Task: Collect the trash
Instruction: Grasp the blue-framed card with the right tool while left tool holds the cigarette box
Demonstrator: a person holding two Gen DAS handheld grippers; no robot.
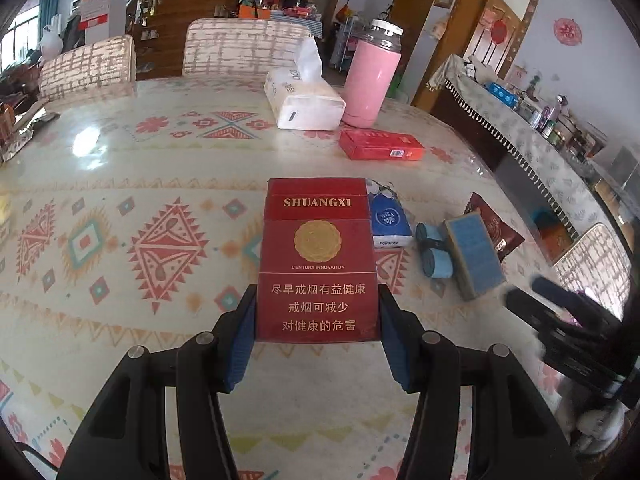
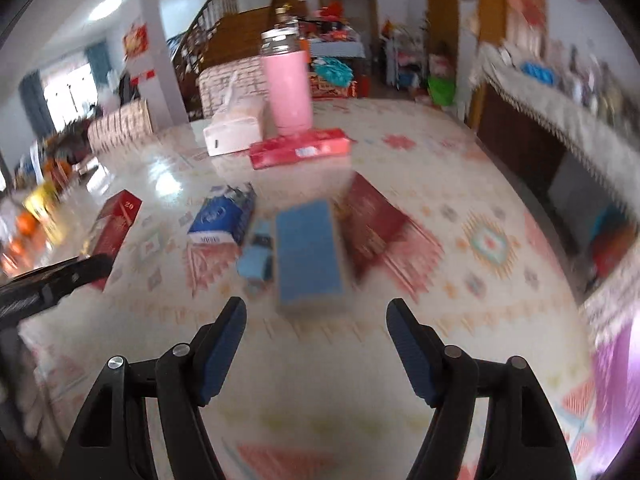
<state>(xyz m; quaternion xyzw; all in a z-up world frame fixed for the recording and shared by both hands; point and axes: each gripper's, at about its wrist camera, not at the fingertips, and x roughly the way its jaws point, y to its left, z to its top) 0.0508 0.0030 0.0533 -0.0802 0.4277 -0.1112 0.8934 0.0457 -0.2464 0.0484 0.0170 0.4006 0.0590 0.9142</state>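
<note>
My left gripper [image 1: 318, 294] is shut on a red SHUANGXI cigarette pack [image 1: 318, 240], held upright above the patterned table [image 1: 120, 160]. The same pack [image 2: 116, 224] shows at the left of the blurred right wrist view. My right gripper [image 2: 316, 306] is open and holds nothing, and a blue box [image 2: 308, 252] lies just ahead of its fingertips. Around that box [image 1: 476, 256] lie a blue tissue pack [image 1: 388, 220], two blue rolls [image 1: 434, 252] and a dark red packet [image 1: 496, 224]. A long red box [image 1: 380, 144] lies farther back.
A pink flask [image 1: 370, 80] and a white tissue box [image 1: 304, 100] stand at the table's far side. Patterned chairs [image 1: 244, 44] line the far edge, and another chair [image 1: 596, 264] stands at the right. A cluttered sideboard [image 1: 520, 128] runs along the right wall.
</note>
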